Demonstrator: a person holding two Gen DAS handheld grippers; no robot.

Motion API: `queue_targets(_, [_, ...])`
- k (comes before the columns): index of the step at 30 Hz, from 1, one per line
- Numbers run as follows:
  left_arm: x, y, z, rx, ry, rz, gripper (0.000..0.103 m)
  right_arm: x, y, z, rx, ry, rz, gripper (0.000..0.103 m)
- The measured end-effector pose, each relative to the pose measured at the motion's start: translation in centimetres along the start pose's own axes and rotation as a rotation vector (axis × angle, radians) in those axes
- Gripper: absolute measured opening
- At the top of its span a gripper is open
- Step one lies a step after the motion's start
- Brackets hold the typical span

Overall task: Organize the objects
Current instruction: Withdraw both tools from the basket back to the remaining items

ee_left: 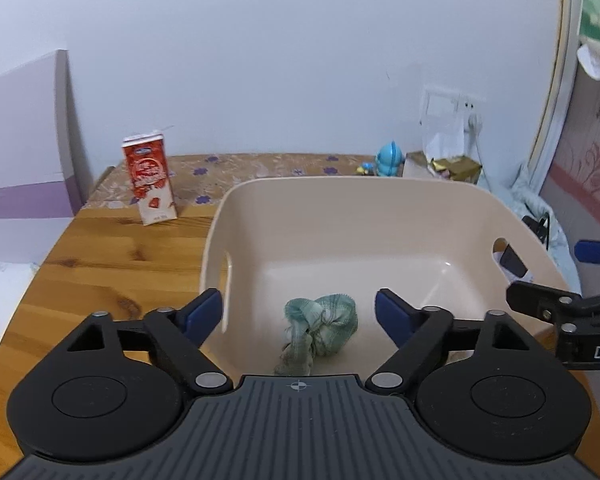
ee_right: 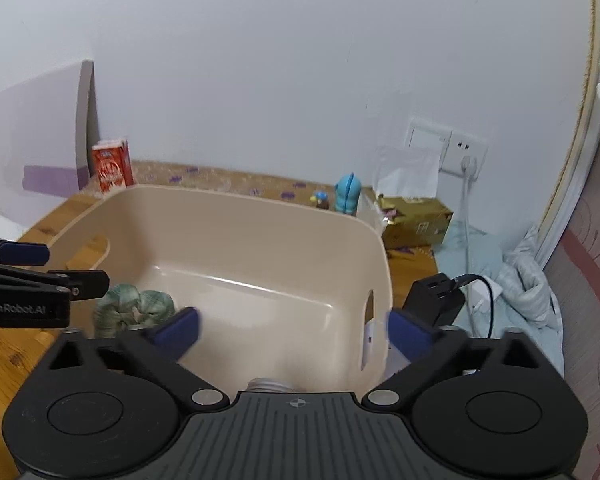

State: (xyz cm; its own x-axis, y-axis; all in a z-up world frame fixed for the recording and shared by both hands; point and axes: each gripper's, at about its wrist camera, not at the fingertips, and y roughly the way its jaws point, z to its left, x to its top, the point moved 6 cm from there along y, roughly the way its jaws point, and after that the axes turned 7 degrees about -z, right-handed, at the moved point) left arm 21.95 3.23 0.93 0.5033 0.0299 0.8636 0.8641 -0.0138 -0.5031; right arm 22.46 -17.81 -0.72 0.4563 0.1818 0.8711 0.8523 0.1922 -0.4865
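Green knotted cloth (ee_left: 320, 326) lies in the beige basin (ee_left: 340, 196) between the left tool (ee_left: 299, 314) fingers; both it and the right tool (ee_right: 293, 330) gape wide, empty.

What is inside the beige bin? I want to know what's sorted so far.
Inside the beige bin lies a knotted green cloth. The right wrist view shows a round grey lid-like thing mostly covered by the gripper body.

We look at a plain white wall (ee_left: 260, 60) behind a wooden table (ee_left: 112, 264), whose far strip is covered by a brown cloth with purple flowers (ee_left: 236, 170). A wall socket (ee_right: 466, 148) with a white plug sits at right, beside floral pink wallpaper (ee_right: 588, 280).
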Motion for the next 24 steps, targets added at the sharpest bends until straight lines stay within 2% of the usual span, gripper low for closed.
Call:
queue_targets(8, [-1.7, -4.4, 0.5, 0.021, 0.003, -0.025, 0.089, -2.2, -3.7, 0.7, -0.027, -0.013, 0.005, 0.103])
queue_targets(12, [-4.0, -4.9, 0.7, 0.025, 0.018, 0.017, 0.089, -4.5, -4.7, 1.2, -0.017, 0.019, 0.036, 0.103])
queue_targets(20, [-9.0, -5.1, 1.1, 0.006, 0.045, 0.109, 0.089, -9.5, -4.5, 3.2, 0.042, 0.071, 0.158, 0.103])
queue_targets(24, [-10.4, -5.1, 0.9, -0.008, 0.046, 0.131, 0.089, -11.0, -3.4, 3.5, 0.027, 0.094, 0.214, 0.103])
